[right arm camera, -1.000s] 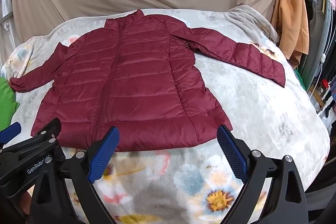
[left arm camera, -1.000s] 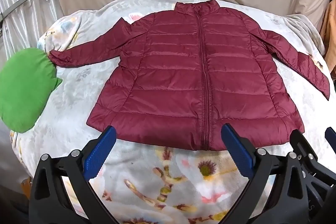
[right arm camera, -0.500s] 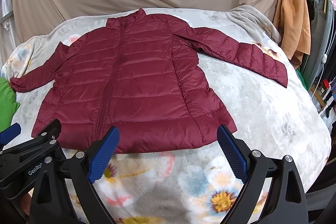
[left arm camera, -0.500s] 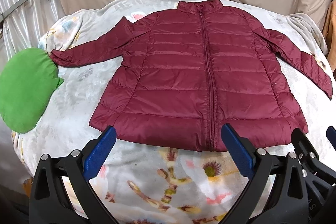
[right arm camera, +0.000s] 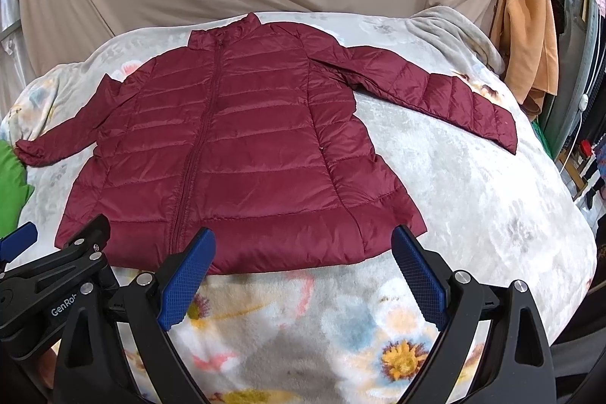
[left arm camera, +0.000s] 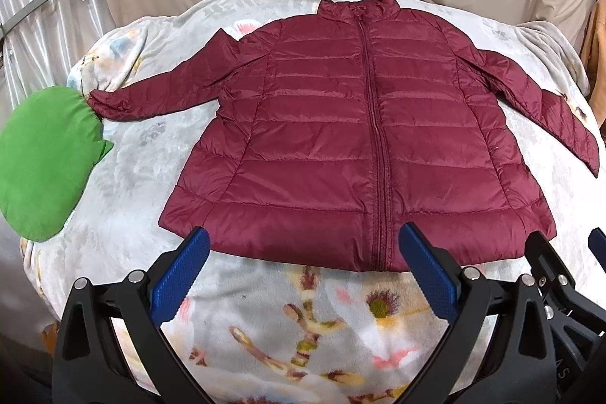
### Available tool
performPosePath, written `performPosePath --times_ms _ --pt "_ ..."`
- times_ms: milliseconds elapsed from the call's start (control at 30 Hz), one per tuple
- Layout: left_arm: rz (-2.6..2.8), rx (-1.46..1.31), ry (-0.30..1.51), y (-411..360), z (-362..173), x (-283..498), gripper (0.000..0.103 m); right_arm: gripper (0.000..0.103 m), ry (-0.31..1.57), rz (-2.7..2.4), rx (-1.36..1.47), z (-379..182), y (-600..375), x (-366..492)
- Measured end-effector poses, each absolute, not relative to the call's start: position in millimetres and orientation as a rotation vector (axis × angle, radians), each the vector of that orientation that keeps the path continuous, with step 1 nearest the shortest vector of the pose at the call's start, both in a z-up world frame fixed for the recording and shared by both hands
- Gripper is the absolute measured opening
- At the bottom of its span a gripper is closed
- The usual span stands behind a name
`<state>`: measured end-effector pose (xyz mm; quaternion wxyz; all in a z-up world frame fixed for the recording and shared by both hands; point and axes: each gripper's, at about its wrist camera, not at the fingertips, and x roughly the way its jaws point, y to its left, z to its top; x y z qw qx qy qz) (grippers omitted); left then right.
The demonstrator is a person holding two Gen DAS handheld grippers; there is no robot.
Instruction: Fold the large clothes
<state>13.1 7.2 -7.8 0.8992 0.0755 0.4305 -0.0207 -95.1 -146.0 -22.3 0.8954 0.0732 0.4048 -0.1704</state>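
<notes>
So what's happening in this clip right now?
A person holds two tools over a bed, about to fold a maroon jacket. The jacket lies flat on a floral blanket, zipped, both sleeves spread out; one cuff touches a green cushion. The left tool and right tool hover open at the hem, gripping nothing. No fold is made yet.

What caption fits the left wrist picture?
Open left gripper hovers before a zipped maroon puffer jacket spread flat on a floral blanket.
</notes>
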Motion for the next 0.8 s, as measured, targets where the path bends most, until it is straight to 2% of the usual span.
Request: performPosePath --times_ms 800 --pt "-0.045 0.157 0.895 6.9 -10.2 13.8 0.098 0.092 0.843 -0.36 0.157 -23.2 -148.8 -96.3"
